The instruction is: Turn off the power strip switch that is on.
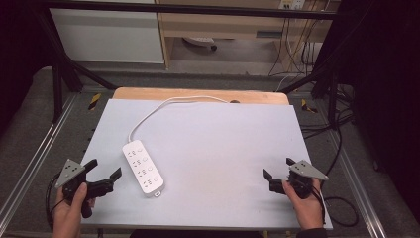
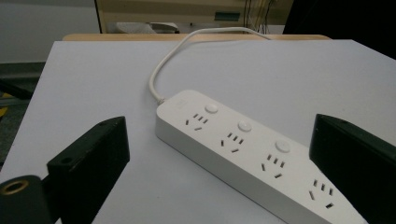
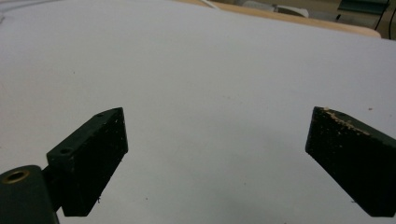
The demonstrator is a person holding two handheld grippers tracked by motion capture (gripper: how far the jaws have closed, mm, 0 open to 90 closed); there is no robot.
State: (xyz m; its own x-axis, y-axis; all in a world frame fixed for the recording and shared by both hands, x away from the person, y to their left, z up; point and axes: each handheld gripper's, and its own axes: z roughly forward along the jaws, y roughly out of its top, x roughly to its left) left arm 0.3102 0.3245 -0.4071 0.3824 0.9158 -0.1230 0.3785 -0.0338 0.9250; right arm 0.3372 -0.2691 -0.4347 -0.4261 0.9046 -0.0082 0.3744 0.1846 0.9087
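Fingers [image 1: 94,164] spread wide on the left gripper [image 1: 105,169], nothing between them; same on the right gripper [image 1: 278,167], wide apart and empty.

High view: power strip [image 1: 143,166] flat on the desk [image 1: 213,144], angled, white cord [image 1: 163,106] running off toward the far edge. Left gripper just beside the strip's near end, not touching. Right gripper well apart from the strip. Left hand [image 1: 69,210] and right hand [image 1: 306,201] low, wrapped round the handles, pointing forward.

Left gripper view: strip [image 2: 247,149] between the black fingers [image 2: 91,158], sockets up, near end close to the far finger. Best to centre over the strip's width and close across its long sides.

Right gripper view: bare desk [image 3: 210,74] between open fingers [image 3: 93,149].
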